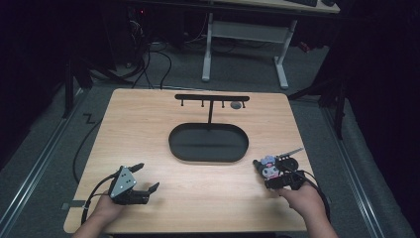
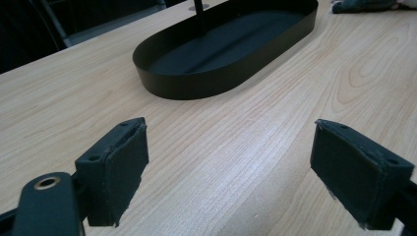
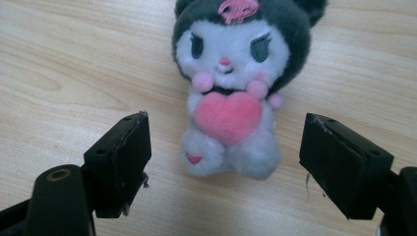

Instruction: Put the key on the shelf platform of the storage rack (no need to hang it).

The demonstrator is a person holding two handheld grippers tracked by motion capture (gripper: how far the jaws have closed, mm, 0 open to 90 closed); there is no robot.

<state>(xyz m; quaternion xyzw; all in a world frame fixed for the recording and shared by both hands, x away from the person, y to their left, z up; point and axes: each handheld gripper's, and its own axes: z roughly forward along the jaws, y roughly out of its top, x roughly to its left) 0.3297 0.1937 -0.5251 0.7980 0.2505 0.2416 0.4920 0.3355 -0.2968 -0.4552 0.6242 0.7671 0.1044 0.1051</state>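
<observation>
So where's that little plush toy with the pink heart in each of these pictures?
High view: the plush toy lies on the table at lower right, just ahead of the right tool.
Left gripper view: a grey bit at the top right edge may be it.
Right gripper view: centre, between the open jaws.
Shared landmark: the wooden table.

Light wood table (image 1: 148, 124); beyond it, white-legged desk (image 1: 282, 64) and loose cables (image 1: 148, 64) on grey floor.
</observation>
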